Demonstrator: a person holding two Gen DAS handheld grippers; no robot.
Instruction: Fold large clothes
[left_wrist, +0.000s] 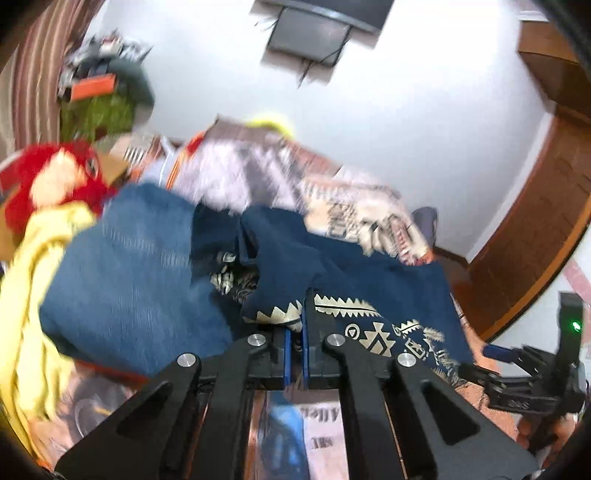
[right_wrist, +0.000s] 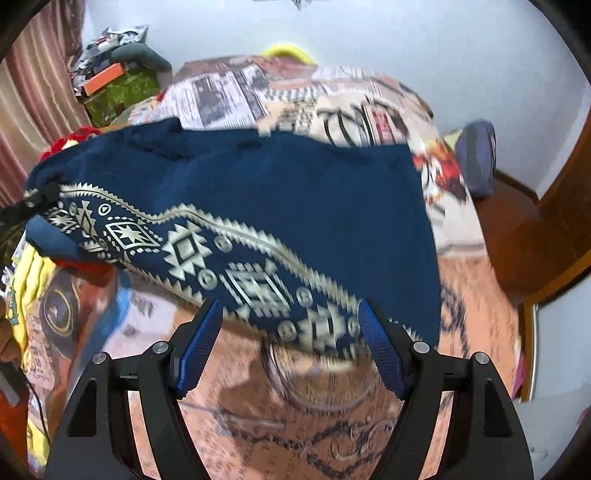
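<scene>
A navy garment (right_wrist: 295, 192) with a cream geometric border (right_wrist: 184, 251) lies spread over the bed. My left gripper (left_wrist: 295, 325) is shut on its patterned hem (left_wrist: 347, 306), with a pinch of cloth between the blue pads, and the fabric drapes away from it. In the right wrist view the left gripper (right_wrist: 37, 199) shows at the garment's left corner. My right gripper (right_wrist: 290, 310) stands open, its blue pads (right_wrist: 199, 347) wide apart on either side of the border near the garment's right end. The pads do not press the cloth.
The bed carries a printed sheet (right_wrist: 295, 424). Blue jeans (left_wrist: 129, 277), a yellow garment (left_wrist: 37, 277) and a red plush toy (left_wrist: 55, 181) are piled at the left. A green box (right_wrist: 118, 92) stands behind, a purple cushion (right_wrist: 476, 158) and a wooden door (left_wrist: 535, 221) at the right.
</scene>
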